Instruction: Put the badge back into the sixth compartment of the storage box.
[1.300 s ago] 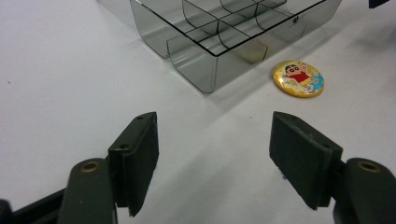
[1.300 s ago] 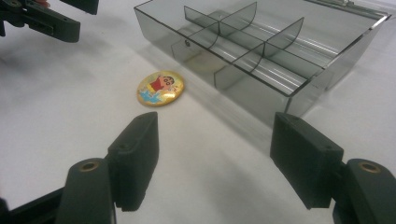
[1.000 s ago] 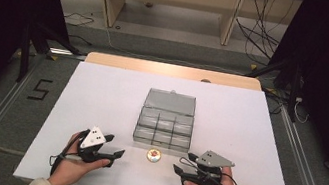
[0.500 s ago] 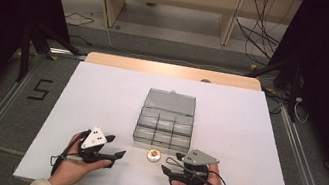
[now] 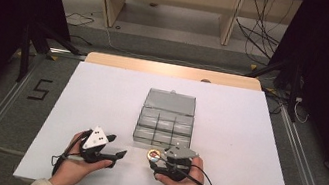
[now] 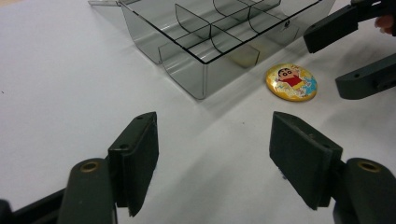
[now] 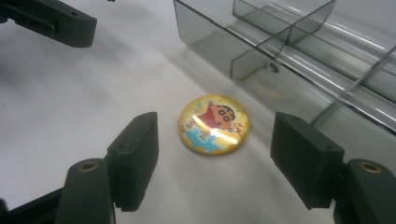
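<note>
Round cartoon badge (image 7: 214, 124) flat on tabletop (image 5: 101, 92) near front edge, just beside organizer box (image 5: 166, 121) front wall. Right gripper (image 7: 214, 158) spread, straddling badge, not touching. Left gripper (image 6: 212, 158) spread, empty, near. Risk: domed, glossy, low profile; likely to slip or skid against box wall on closing.

We see the white table (image 5: 101, 97) evenly and brightly lit from above, while the floor and room around it fall into near black. On the table beside the clear box (image 6: 205, 42) the shadows are soft and short. A bright glare spot sits on the round badge (image 7: 214, 124), just in front of the box, and pale streaks of reflection run along the box walls. In the gripper views the near jaws look slightly soft and the far table washes out pale.
</note>
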